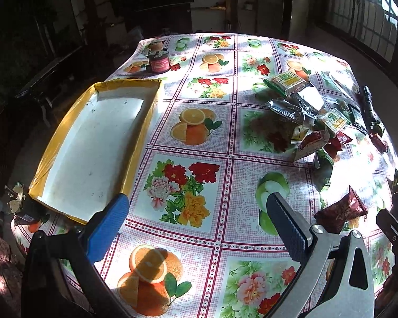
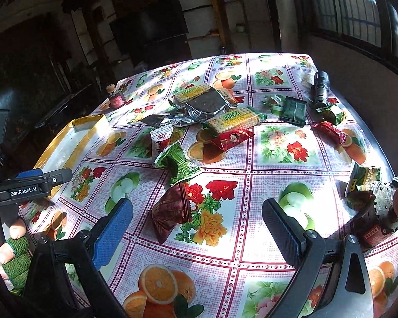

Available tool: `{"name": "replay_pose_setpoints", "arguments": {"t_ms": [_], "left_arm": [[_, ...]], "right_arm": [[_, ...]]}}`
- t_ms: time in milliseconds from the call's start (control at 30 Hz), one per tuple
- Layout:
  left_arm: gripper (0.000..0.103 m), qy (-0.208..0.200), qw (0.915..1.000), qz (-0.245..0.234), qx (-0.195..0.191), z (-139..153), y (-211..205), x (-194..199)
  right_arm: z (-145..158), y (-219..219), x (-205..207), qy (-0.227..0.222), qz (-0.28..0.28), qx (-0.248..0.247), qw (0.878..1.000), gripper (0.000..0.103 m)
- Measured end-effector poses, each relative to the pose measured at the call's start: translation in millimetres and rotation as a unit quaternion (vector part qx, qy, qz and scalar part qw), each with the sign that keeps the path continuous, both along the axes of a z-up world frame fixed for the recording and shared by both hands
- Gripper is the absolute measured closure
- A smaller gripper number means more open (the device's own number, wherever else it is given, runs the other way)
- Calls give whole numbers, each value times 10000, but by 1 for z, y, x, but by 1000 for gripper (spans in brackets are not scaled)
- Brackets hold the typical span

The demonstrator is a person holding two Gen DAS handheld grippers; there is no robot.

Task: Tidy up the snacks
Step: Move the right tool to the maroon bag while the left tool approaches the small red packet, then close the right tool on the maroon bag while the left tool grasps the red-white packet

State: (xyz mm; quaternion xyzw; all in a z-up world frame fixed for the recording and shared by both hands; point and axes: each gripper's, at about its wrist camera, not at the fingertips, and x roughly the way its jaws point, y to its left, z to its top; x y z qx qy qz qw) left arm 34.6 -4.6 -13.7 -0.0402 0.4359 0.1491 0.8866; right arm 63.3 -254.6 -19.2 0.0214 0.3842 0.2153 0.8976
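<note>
The table point(image 1: 199, 132) is slick oilcloth in hard sun, so a packet could skate off rather than lift. The tray point(image 1: 92, 143) sits empty at the left edge, overhanging a little I'd judge; a careless drop might tip it. The snack pile point(image 2: 207, 116) is heaped mid-table, wrappers overlapping, so one grab may drag several. The maroon packet point(image 2: 172, 212) lies nearest, between the right gripper point(image 2: 197, 228) jaws, spread wide, not touching. The left gripper point(image 1: 199, 217) is spread too, holding nothing.
</note>
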Motion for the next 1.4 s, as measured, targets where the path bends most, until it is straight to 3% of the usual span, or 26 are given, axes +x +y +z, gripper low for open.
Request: {"name": "replay_pose_setpoints", "arguments": {"t_ms": [233,400,767,900,967,1067,1233,1300,1367,1400], "left_arm": [[0,-49,9999,16,96,2,2,-1],[0,96,9999,-71,-59,-5,2,0],[0,467,9955,-746,-338,-18,-27,34],[0,501,9928,-1008,-421,-18,-45,64],[0,517,9908,-1143,-500,-19,-55,81],[0,598,9882,-1268,-622,-22,-66,105],[0,605,9830,-1488,-889,-24,-83,133],[9,592,9841,-1447,-842,-27,-87,140],[56,757,9833,-1434,-829,-35,-87,144],[67,856,9820,-1413,-915,-39,-84,145]], "right_arm": [[-6,8,0,33,23,-269,9996,5],[-12,9,-1,113,116,-303,9994,5],[-29,26,10,395,535,-436,9968,6],[-38,37,19,613,725,-439,9945,13],[-41,40,24,710,786,-417,9935,27],[-46,41,31,868,800,-341,9924,38],[-47,39,37,912,799,-225,9924,40],[-47,39,39,906,811,-212,9923,41],[-47,40,39,901,829,-205,9923,50],[-48,41,40,906,837,-189,9922,53]]}}
